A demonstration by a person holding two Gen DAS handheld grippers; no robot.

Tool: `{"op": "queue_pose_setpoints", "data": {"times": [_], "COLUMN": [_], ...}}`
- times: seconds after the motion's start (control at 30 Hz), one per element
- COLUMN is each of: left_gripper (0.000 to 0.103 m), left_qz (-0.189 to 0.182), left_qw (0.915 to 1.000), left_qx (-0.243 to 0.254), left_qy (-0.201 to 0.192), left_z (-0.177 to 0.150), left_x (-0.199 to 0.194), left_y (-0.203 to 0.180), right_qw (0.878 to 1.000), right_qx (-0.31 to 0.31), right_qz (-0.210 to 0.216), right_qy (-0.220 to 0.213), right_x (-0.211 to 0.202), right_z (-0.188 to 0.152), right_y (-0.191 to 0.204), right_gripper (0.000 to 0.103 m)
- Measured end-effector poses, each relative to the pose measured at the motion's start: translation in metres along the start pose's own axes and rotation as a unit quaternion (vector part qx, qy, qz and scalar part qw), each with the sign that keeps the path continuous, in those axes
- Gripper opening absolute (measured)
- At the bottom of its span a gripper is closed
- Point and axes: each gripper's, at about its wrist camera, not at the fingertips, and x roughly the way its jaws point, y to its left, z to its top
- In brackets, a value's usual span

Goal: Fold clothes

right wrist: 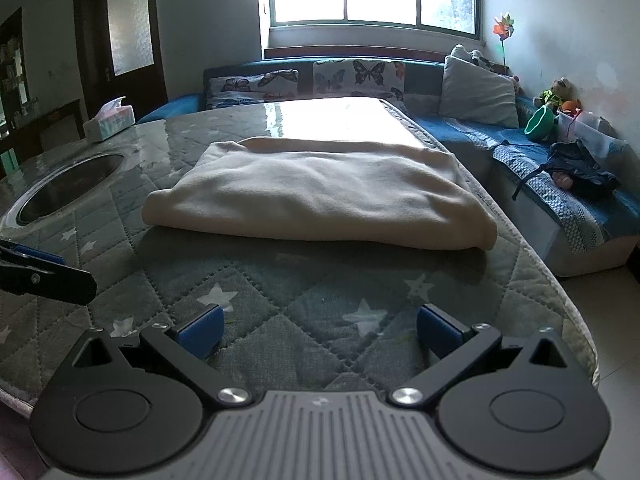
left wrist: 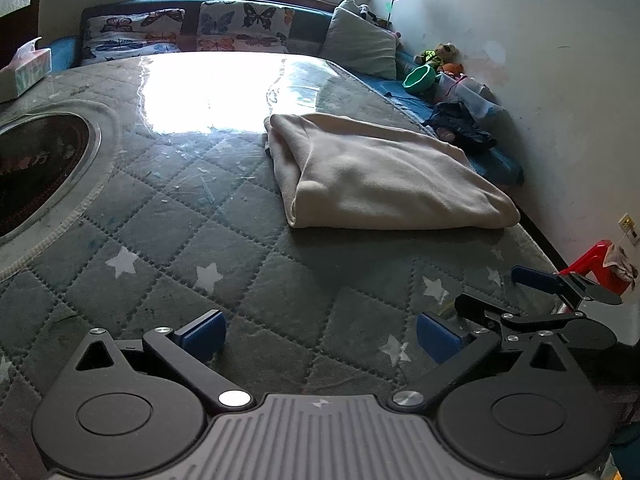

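Note:
A beige garment (left wrist: pixel 384 176) lies folded into a thick rectangle on the quilted star-pattern table cover (left wrist: pixel 168 216), towards the table's right side. My left gripper (left wrist: pixel 320 336) hovers open over the cover, short of the garment, with nothing between its blue pads. In the right wrist view the same garment (right wrist: pixel 320 196) lies straight ahead. My right gripper (right wrist: pixel 320 332) is open and holds nothing, just in front of the fold's near edge. Each gripper shows at the edge of the other's view: a right finger (left wrist: pixel 532 278), and the left gripper's black finger (right wrist: pixel 44 276).
A round metal basin (right wrist: pixel 68 188) is sunk into the table at the left, with a tissue box (right wrist: pixel 110 122) behind it. A blue sofa (right wrist: pixel 576 200) along the wall carries butterfly cushions, a grey pillow, a green bowl (right wrist: pixel 540 122) and a dark garment (right wrist: pixel 576 170). A red stool (left wrist: pixel 596 268) stands right.

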Motion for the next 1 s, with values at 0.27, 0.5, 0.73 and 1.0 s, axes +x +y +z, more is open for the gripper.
{"op": "queue_pose_setpoints", "data": {"times": [0.27, 0.5, 0.73, 1.0], "left_gripper": [0.103, 0.103, 0.103, 0.103], "left_qz": [0.008, 0.015, 0.020, 0.025], "left_qw": [1.0000, 0.9999, 0.9998, 0.9996], "left_qx": [0.002, 0.003, 0.007, 0.012], "left_qy": [0.001, 0.001, 0.004, 0.007], "left_z": [-0.001, -0.001, -0.001, 0.000], "left_x": [0.002, 0.002, 0.003, 0.005], "left_y": [-0.006, -0.009, -0.012, -0.016], "right_qw": [1.000, 1.000, 1.000, 0.999], "right_qx": [0.005, 0.014, 0.017, 0.025], "right_qz": [-0.008, -0.016, -0.018, -0.021], "right_qy": [-0.008, -0.012, -0.011, -0.012], "right_x": [-0.001, -0.003, -0.004, -0.007], "right_z": [-0.002, -0.003, -0.002, -0.001], "right_y": [0.002, 0.003, 0.002, -0.001], "right_gripper": [0.103, 0.103, 0.103, 0.103]}}
